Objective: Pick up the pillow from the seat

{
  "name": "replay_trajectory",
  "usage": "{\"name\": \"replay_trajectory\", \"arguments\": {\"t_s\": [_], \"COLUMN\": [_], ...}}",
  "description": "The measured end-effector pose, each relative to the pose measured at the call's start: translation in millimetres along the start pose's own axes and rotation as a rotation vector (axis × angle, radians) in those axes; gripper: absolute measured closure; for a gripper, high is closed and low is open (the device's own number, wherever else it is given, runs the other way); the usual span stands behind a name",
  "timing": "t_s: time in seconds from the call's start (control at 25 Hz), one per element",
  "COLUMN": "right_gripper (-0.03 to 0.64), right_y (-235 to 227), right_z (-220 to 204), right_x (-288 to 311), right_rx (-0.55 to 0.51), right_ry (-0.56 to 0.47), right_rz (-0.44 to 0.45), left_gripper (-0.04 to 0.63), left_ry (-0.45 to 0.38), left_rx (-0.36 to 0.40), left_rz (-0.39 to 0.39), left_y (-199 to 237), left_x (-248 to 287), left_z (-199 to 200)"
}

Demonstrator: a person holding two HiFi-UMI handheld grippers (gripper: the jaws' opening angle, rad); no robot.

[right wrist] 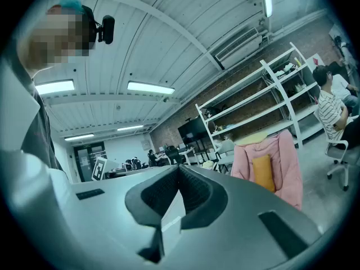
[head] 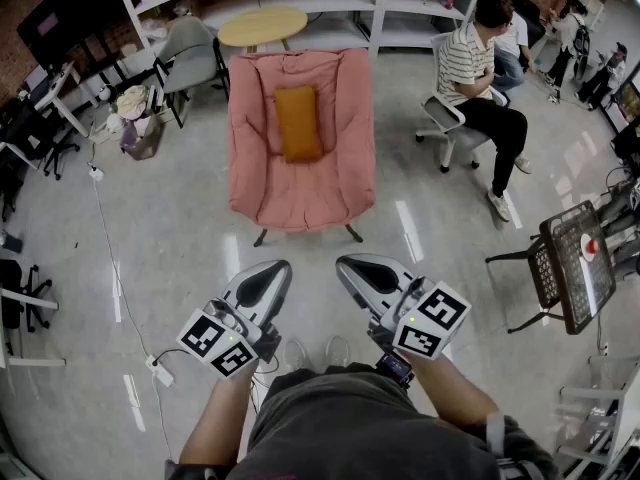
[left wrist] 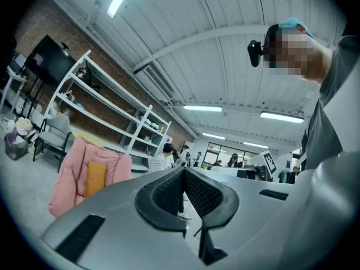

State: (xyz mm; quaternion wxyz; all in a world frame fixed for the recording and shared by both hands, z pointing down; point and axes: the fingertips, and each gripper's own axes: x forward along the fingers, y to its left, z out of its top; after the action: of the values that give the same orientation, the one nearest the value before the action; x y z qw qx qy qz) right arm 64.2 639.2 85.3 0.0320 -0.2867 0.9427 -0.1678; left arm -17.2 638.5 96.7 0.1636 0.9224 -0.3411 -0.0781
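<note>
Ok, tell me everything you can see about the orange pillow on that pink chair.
The pillow is a small rectangular cushion in plain orange-mustard fabric, plump and soft-looking, with rounded corners and no visible pattern or trim. It stands on its short end, long side running upward, leaning back against the backrest of the pink padded armchair and roughly centred between the chair's sides. Its lower end sits where backrest meets seat. Only the chair's cushioning touches it. Nothing lies on it, and it looks undisturbed.
</note>
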Motion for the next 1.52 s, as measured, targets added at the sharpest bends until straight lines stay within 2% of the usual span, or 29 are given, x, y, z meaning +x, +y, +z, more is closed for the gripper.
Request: {"name": "replay_trajectory", "arguments": {"t_s": [0.56, 1.08, 1.52], "right_gripper": [0.603, 0.601, 0.601], "right_y": [-12.6, -49.3, -85.4], "right_z": [-11.0, -18.7, -8.5], "right_x": [-17.7, -28.8, -5.5], "right_rx": [0.020, 0.067, 0.066], "right_ry": [0.001, 0.017, 0.036], "right_rz": [-0.004, -0.015, -0.036], "left_gripper": [0.584, 0.584, 0.584], "left_ry": [0.016, 0.013, 0.007], "left_rx": [0.004, 0.005, -0.010], "left_rz": [0.004, 0.042, 0.056], "left_y": [-8.5, 0.2, 41.7], "left_x": [9.8, 31.3, 54.3], "left_z": [-14.4, -23.5, -12.2]}}
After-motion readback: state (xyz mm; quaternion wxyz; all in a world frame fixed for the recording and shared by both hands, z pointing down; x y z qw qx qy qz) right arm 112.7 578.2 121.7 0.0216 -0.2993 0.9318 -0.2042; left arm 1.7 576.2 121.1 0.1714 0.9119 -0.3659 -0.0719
